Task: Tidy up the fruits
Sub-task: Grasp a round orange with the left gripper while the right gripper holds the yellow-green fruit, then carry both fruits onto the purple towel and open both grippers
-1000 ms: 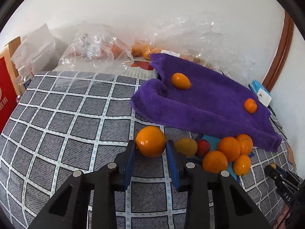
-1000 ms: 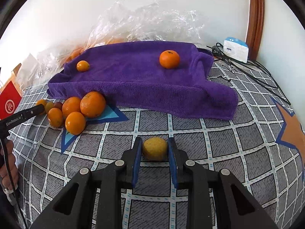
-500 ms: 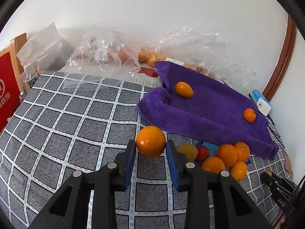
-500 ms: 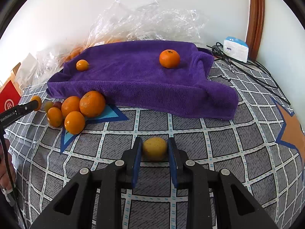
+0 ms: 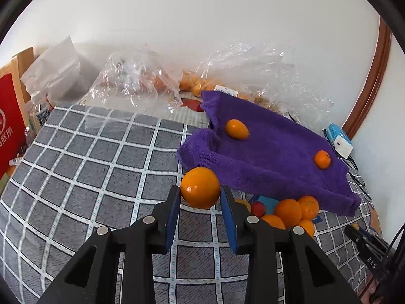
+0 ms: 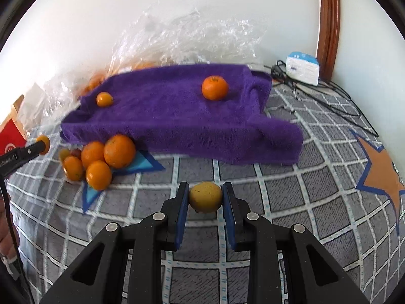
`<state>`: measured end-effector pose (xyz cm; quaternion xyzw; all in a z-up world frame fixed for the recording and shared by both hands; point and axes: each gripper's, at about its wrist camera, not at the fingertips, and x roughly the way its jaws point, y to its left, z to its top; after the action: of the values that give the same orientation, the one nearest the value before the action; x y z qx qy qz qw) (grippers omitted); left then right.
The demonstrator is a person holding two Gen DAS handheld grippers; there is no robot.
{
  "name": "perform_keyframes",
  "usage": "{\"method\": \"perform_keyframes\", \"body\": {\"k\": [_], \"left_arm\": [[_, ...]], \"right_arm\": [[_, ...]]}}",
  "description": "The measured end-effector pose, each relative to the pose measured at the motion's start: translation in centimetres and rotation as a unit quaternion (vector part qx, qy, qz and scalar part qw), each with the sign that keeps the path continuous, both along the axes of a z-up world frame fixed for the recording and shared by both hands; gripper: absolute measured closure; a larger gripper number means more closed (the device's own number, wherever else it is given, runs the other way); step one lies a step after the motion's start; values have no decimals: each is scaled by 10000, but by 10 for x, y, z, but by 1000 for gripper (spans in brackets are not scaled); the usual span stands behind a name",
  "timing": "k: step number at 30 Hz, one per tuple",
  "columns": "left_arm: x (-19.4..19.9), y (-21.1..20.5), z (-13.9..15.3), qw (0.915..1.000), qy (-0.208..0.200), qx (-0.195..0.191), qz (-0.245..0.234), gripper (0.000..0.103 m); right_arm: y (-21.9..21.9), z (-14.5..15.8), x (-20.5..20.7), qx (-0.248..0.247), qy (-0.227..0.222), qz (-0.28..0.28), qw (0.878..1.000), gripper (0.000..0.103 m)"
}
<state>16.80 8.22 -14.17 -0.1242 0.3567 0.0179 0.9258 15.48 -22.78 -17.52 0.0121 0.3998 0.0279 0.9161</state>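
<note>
1. The left tongs (image 5: pixel 200 197) are clamped on a large orange (image 5: pixel 200 187), their blue pads pressed to both its sides, and hold it clear of the grey checked cover (image 5: pixel 101 177) below.
2. The right tongs (image 6: pixel 205 198) are closed on a yellowish fruit (image 6: pixel 205 197) with small dark specks, gripped between both blue pads above the same checked cover (image 6: pixel 278 202).
3. Just beyond the left tongs, toward the right in the left wrist view, a cluster of oranges (image 5: pixel 293 211) lies on the cover with a small red fruit (image 5: pixel 258 208) among them; they touch one another and sit against the near edge of the purple towel (image 5: pixel 278 157).
4. In the right wrist view the same cluster (image 6: pixel 101 159) lies to the left on a blue star shape (image 6: pixel 141 163) printed on the cover.
5. Farther back, the purple towel (image 6: pixel 177 116) is spread out with two fruits well apart on it: a small oval orange (image 5: pixel 236 129) near its left end and a round mandarin (image 5: pixel 322 159) near its right end.
6. Behind the towel, crumpled clear plastic bags (image 5: pixel 141 86) holding more orange fruit lie against the white wall (image 5: pixel 202 25).
7. At the far right a white and blue box (image 6: pixel 302 68) rests by black cables (image 6: pixel 329 96) and a brown wooden frame (image 6: pixel 329 25).
8. At the far left stands a red box (image 5: pixel 10 126).
</note>
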Motion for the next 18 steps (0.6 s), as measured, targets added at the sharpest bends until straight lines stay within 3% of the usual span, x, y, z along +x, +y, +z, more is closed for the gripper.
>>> {"method": "perform_keyframes", "body": {"k": [10, 18], "left_arm": [[22, -8, 41, 9994, -311, 64, -134, 72], [56, -18, 58, 9977, -614, 134, -259, 72]], "right_arm": [[5, 55, 29, 63, -623, 65, 9980, 76], [5, 70, 72, 28, -846, -123, 9963, 76]]}}
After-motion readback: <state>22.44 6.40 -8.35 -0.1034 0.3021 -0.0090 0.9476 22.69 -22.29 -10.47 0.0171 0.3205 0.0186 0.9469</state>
